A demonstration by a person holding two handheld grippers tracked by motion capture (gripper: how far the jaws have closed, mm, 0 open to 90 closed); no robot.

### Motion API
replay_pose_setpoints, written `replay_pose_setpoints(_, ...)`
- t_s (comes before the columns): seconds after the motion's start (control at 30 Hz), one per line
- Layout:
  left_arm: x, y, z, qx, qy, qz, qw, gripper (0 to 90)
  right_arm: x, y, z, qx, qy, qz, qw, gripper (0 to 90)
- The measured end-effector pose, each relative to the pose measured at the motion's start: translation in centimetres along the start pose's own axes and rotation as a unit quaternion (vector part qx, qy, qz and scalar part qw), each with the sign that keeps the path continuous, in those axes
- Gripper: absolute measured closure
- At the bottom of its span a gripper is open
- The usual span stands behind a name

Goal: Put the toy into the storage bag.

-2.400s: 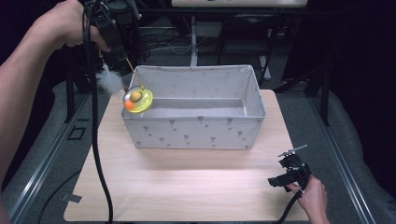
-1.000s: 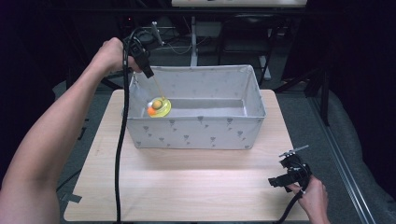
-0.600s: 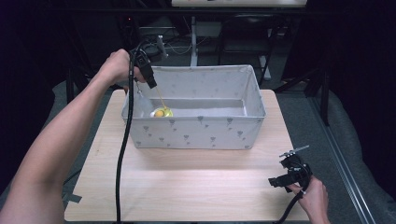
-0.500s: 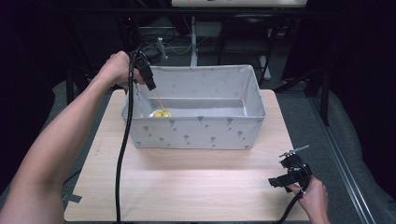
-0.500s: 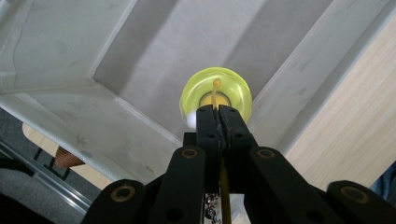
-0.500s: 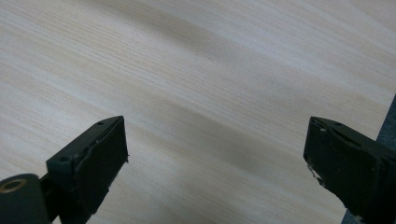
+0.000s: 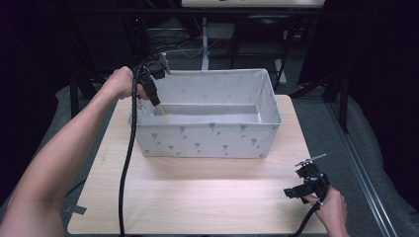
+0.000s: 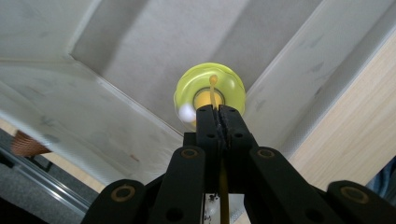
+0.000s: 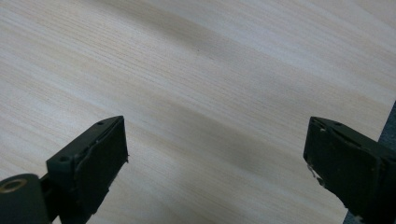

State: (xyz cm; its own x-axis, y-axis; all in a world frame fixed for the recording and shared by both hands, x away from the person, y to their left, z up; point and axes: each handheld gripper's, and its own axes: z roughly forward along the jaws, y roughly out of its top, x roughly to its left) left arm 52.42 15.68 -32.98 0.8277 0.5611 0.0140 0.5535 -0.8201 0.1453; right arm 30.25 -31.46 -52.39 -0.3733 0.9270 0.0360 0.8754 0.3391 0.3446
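The left gripper (image 8: pixel 218 109), jaws closed on a yellow string (image 8: pixel 213 91), suspends the yellow toy (image 8: pixel 210 91) beyond its jaws inside the fabric bin (image 7: pixel 207 140); the right gripper (image 9: pixel 215 154) rests with jaws open.

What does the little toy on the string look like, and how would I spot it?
Find the grey fabric bin on the wooden table. At its left end the left gripper dangles a yellow string inside. The toy is a bright yellow-green disc with an orange middle, the only colourful thing there.

The right tongs (image 9: pixel 217 154) stand wide apart with nothing between them, close above the pale wood-grain bench (image 9: pixel 210 70); dark edge at far right.
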Motion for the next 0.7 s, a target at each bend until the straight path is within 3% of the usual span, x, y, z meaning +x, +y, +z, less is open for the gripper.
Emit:
replay_pose_setpoints(0.27, 0.1, -1.2, 0.9, -0.002, -0.01, -0.004, 0.9999, 88.0, 0.0, 0.0, 0.0, 0.002, 0.002, 0.0, 1.0, 6.0)
replay_pose_setpoints(0.7, 1.1, -2.9, 2.3, 0.0, -0.02, -0.032, 0.9993, 87.9, 0.0, 0.0, 0.1, 0.005, -0.002, 0.001, 1.0, 6.0)
